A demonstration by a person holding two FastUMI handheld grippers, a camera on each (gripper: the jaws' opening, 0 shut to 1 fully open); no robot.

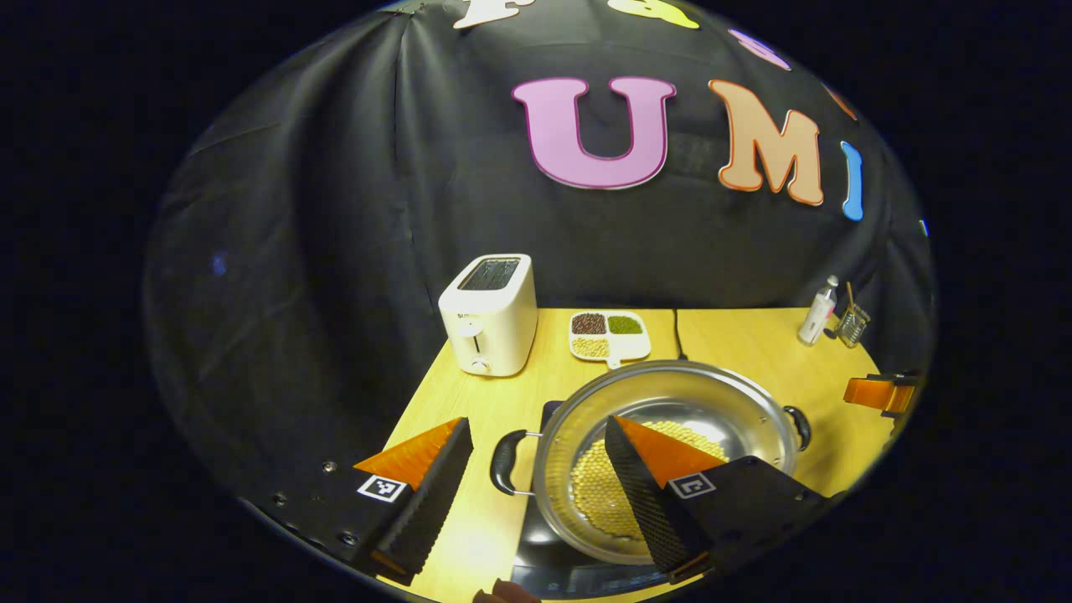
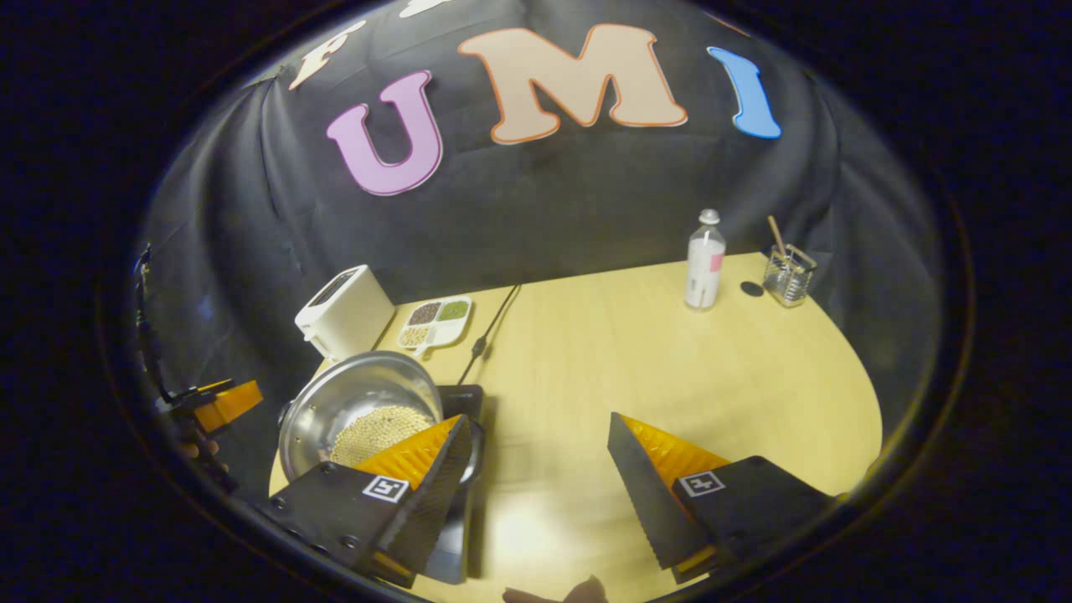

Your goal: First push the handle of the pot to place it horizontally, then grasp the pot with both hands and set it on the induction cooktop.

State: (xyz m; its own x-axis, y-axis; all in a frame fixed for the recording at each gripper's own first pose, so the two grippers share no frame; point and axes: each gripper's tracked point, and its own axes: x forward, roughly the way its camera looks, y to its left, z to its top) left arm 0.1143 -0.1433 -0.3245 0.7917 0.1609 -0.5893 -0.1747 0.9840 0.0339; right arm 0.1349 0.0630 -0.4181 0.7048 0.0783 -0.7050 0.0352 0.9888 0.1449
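- Black cloth backs a pale wooden table (image 2: 636, 352).
- Left gripper view takes in the pot (image 1: 670, 419) from close: a shiny steel pot with pale beans in its bottom, sitting on the dark cooktop (image 1: 548, 557) near the table's front edge, one black handle (image 1: 505, 461) pointing to that view's left, the other at its far right rim.
- Right gripper view takes in the table's wide bare right part, with a cable running back from the cooktop toward the wall.
- Left gripper (image 1: 536, 477) is spread wide, gripping nothing; the handle lies between its fingers, and its right finger hangs over the pot's inside. Whether it touches the rim I cannot tell.
- Right gripper (image 2: 536, 477) is likewise wide apart and holds nothing; its left finger sits at the pot's near rim, its right finger over bare table.
- At the back left edge stand a white toaster (image 1: 488, 314) and a divided dish (image 1: 610, 335) of beans.
- Near the back right edge stand a bottle (image 2: 704, 260) and a small wire holder (image 2: 788, 275).
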